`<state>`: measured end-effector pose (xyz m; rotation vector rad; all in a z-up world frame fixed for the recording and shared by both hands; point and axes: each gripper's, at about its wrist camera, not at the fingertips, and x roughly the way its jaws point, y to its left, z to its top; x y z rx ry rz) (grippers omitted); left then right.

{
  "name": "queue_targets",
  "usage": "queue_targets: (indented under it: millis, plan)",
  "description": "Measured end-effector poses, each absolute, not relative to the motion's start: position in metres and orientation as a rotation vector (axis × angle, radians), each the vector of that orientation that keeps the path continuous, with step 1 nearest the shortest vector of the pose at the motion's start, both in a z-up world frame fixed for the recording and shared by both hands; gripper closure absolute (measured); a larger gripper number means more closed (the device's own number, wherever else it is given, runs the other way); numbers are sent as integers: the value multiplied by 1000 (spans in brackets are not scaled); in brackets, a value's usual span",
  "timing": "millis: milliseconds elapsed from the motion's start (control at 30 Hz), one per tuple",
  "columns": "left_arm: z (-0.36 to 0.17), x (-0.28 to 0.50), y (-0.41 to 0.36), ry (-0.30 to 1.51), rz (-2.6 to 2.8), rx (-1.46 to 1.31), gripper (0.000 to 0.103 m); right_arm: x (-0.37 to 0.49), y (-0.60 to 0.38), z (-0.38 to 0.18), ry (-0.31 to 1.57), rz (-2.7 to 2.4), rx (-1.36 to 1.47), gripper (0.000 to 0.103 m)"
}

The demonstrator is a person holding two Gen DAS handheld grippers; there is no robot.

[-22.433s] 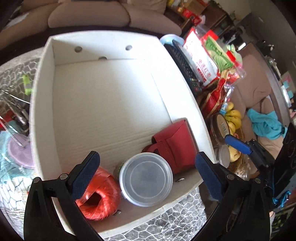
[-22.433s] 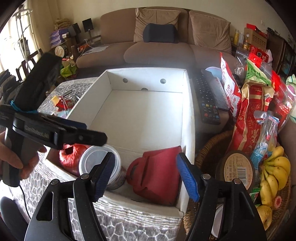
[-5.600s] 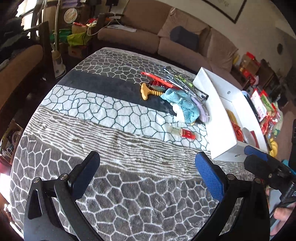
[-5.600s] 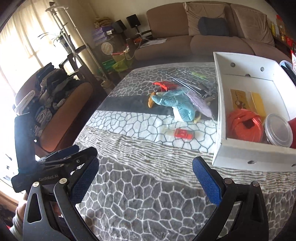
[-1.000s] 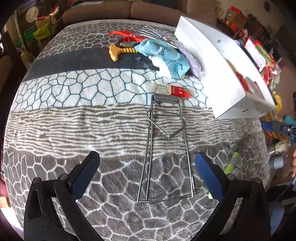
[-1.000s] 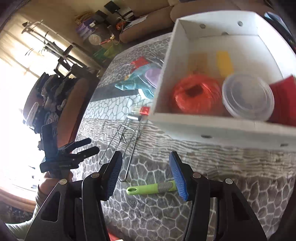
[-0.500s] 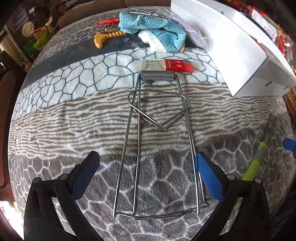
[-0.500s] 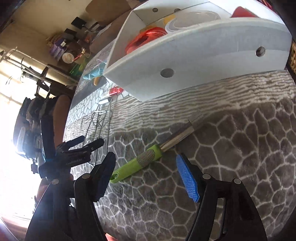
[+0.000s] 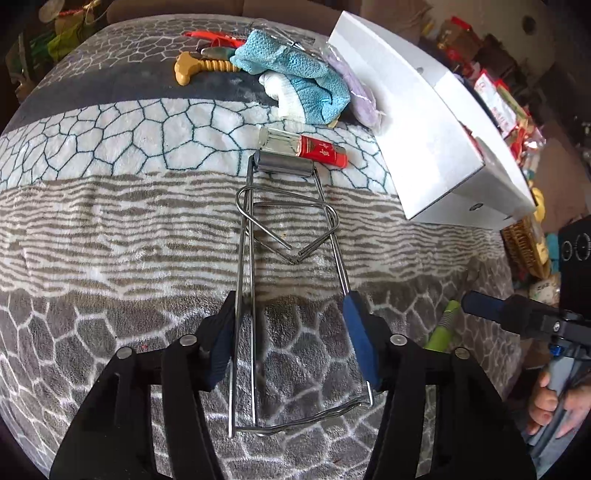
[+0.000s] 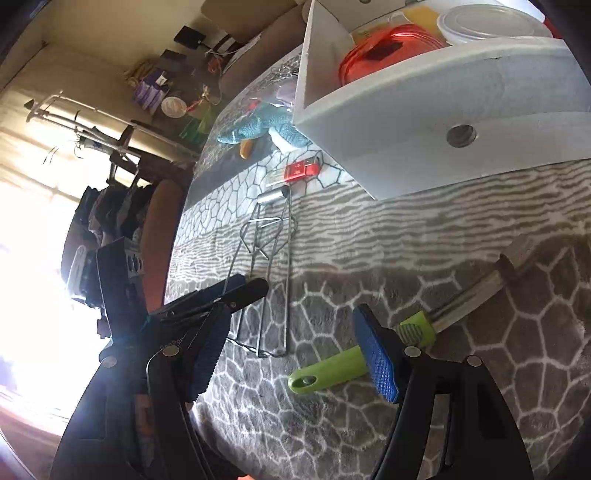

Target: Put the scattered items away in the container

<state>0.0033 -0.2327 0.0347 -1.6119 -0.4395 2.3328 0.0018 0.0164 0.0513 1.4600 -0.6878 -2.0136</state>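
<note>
Left wrist view
Left claw (image 9: 291, 343): narrowed; its jaws have just been closing, with the wire rack's long rods between the blue pads, which sit right at the outer rods. Whether they press yet I cannot tell.
Wire rack (image 9: 288, 236): flat on the patterned blanket (image 9: 110, 221), running from 6 o'clock up to the centre, its grey roller end touching the red tube.
Red tube (image 9: 306, 149): just above centre, lying crosswise.
White box (image 9: 417, 122): at 2 o'clock, well apart from the rack.
Blue cloth (image 9: 295, 77): at 12 o'clock, beside a yellow-handled tool (image 9: 199, 68).
Right claw (image 9: 480, 304): enters at 3 o'clock, over the green-handled tool (image 9: 441, 328); a hand (image 9: 554, 402) holds it at 4 o'clock.

Right wrist view
Right claw (image 10: 291, 358): wide; its jaws have just been opening a little. The green-handled tool (image 10: 332, 369) lies between the pads, not pinched.
Tool's metal shaft (image 10: 469, 295): runs towards 3 o'clock.
White box (image 10: 424, 122): at 1 o'clock, holding an orange twine roll (image 10: 384, 48) and a clear tub (image 10: 484, 22).
Wire rack (image 10: 266, 266): left of centre, the left claw (image 10: 229, 295) at its near end.
Red tube (image 10: 301, 170): near the box corner.
</note>
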Motion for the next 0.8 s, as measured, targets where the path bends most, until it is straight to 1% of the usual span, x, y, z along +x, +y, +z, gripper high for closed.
queue_targets:
  millis: [67,100,133,167,200,233,267,300,367,433,467,500,567,600,633,733,800]
  plan:
    - [36,3,-237,-450,2329,-1619,58,-8,8,50,-720,-1987,1463,29]
    - [33,4,-239,-431,2347,-1647,57,-15,1,47,-720,-1974,1476,29]
    - [30,5,-242,-450,2342,-1659,57,-21,-5,44,-709,-1978,1502,29]
    - [28,4,-246,-496,2326,-1648,53,-26,-12,39,-696,-1978,1527,29]
    - [27,3,-249,-534,2313,-1638,43,-30,-21,34,-685,-1954,1541,29]
    - [26,2,-252,-561,2306,-1635,39,-33,-29,29,-671,-1936,1551,29]
    - [25,1,-253,-579,2301,-1636,39,-34,-37,25,-646,-1929,1564,29]
    - [24,0,-255,-580,2301,-1641,41,-34,-45,21,-615,-1915,1569,32]
    - [23,-2,-253,-563,2304,-1641,42,-32,-56,13,-573,-1911,1570,40]
    - [22,-3,-255,-591,2281,-1633,41,-33,-51,10,-632,-1893,1538,46]
    - [21,-3,-256,-617,2259,-1627,41,-35,-46,6,-678,-1866,1545,53]
    - [21,-3,-256,-640,2239,-1622,41,-37,-41,1,-715,-1854,1554,65]
    - [19,-3,-254,-696,2183,-1600,41,-39,-31,-7,-778,-1827,1564,75]
    - [18,-3,-253,-729,2156,-1593,38,-39,-29,-11,-828,-1792,1559,75]
    - [18,-2,-253,-738,2154,-1591,38,-39,-29,-14,-855,-1760,1557,75]
    - [17,-3,-257,-803,2133,-1583,38,-37,-32,-9,-798,-1769,1544,73]
    - [17,-2,-262,-850,2119,-1571,38,-36,-31,-9,-812,-1755,1537,68]
